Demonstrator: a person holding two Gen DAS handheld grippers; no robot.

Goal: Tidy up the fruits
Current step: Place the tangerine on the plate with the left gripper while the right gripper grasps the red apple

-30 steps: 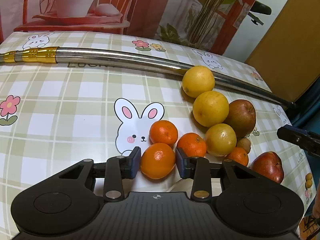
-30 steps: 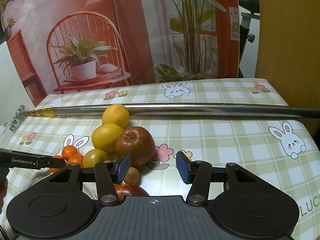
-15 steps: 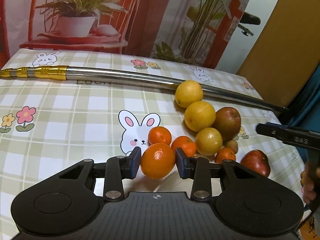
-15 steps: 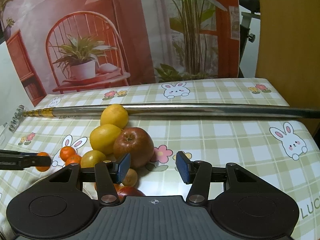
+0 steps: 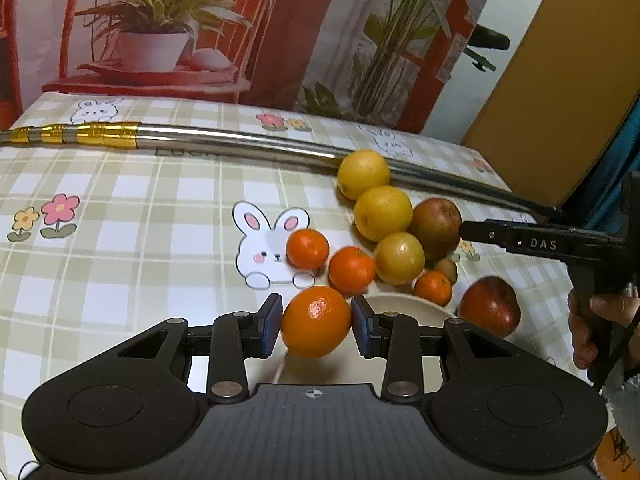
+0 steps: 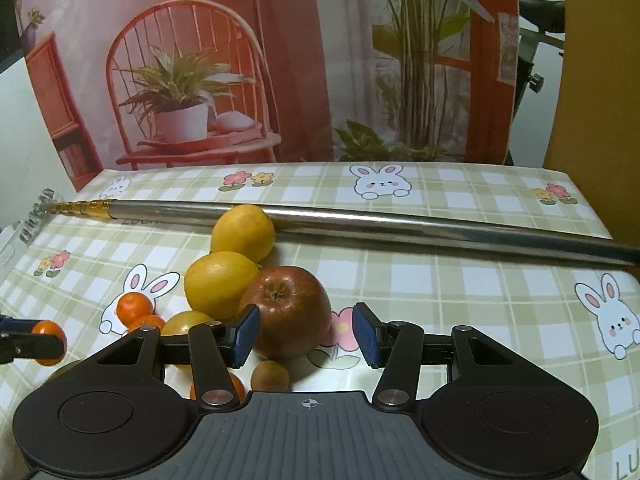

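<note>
My left gripper is shut on an orange and holds it above the rim of a cream plate. On the table beyond lie two small oranges, three yellow citrus fruits, a brownish apple, a kiwi, another small orange and a red apple. My right gripper is open, just in front of the brownish apple, with the kiwi below it. The held orange shows at the far left of the right wrist view.
A long steel pole with a gold end lies across the back of the table, touching the farthest yellow fruit. The checked bunny tablecloth covers the table. A printed backdrop stands behind.
My left gripper has lifted the orange off the table and drawn it back over the plate. My right gripper has edged closer to the brownish apple and stayed open.
</note>
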